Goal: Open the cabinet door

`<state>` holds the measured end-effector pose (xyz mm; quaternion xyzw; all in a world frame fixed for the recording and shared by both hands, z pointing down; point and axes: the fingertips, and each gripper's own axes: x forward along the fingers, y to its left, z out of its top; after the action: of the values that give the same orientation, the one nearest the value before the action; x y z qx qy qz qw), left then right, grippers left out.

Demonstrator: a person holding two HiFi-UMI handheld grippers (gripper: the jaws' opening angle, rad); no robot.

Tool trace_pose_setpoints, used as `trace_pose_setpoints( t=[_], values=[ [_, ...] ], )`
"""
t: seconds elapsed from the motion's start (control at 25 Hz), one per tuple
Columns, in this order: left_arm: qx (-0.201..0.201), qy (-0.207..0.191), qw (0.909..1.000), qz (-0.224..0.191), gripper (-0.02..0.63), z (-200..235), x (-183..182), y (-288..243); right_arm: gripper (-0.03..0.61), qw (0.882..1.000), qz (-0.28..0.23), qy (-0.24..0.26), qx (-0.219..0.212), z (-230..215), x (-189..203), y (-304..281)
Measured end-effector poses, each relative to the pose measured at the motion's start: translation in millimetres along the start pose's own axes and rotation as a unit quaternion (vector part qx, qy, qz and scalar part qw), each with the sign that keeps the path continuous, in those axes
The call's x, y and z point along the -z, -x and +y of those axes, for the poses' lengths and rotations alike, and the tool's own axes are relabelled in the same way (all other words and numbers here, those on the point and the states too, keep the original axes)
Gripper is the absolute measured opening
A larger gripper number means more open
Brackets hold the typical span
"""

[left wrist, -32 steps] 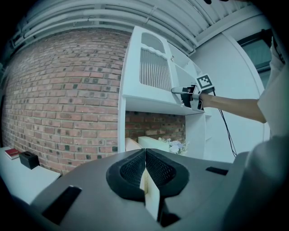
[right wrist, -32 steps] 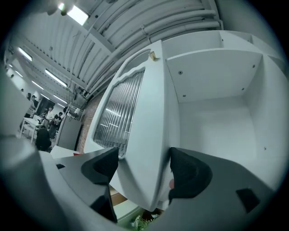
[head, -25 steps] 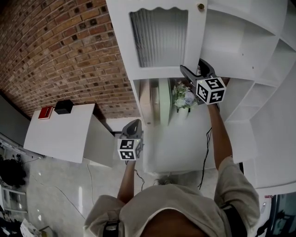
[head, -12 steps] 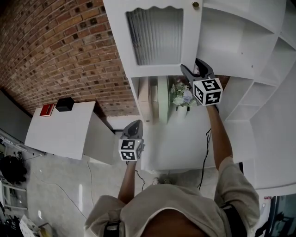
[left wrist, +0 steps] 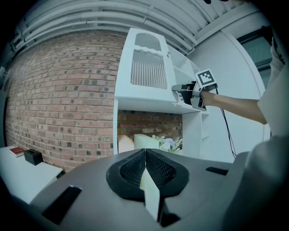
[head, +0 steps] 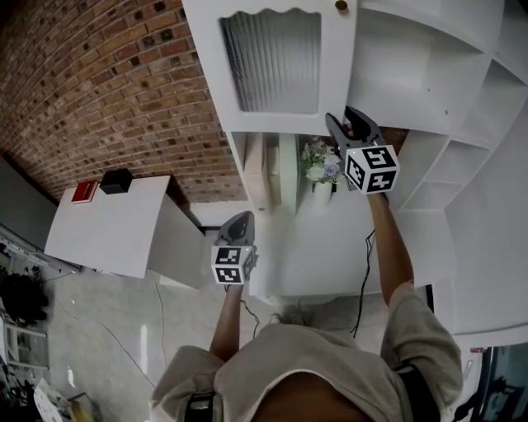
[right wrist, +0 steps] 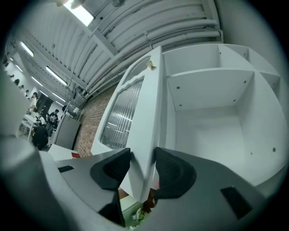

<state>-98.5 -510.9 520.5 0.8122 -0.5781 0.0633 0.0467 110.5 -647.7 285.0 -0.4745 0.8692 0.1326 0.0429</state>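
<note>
The white cabinet door (head: 272, 66) has a ribbed glass panel and a small brass knob (head: 341, 6) near its free edge, and it stands partly open from the white cabinet. My right gripper (head: 345, 119) is raised to the door's lower free corner. In the right gripper view its jaws are closing, and both pads lie against the two faces of the door edge (right wrist: 144, 117) at my right gripper (right wrist: 142, 164). My left gripper (head: 238, 221) hangs lower and to the left, shut and holding nothing. The left gripper view shows its closed jaws (left wrist: 145, 167) and the door (left wrist: 146, 67) ahead.
Open white shelves (head: 462, 124) fill the right side. A vase of flowers (head: 323, 169) and pale boxes sit in the niche under the door. A white table (head: 115, 239) at the left carries a red box (head: 82, 192) and a black box (head: 115, 180). Brick wall behind.
The right gripper's jaws have narrowed onto the door's lower corner and shifted slightly with it. The left gripper has drifted only a little.
</note>
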Motion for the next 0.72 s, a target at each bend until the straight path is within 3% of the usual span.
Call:
trace_pose_setpoints(
  t=[0.36, 0.72],
  values=[
    [0.004, -0.002, 0.9999, -0.01, 0.028, -1, -3, 26, 0.163, 1.0, 0.005, 0.004, 0.005, 18, -8, 26],
    [0.011, -0.007, 0.9998, -0.012, 0.028, 19, 0, 78, 0.143, 0.999, 0.005, -0.003, 0.039, 48, -24, 55]
  ],
)
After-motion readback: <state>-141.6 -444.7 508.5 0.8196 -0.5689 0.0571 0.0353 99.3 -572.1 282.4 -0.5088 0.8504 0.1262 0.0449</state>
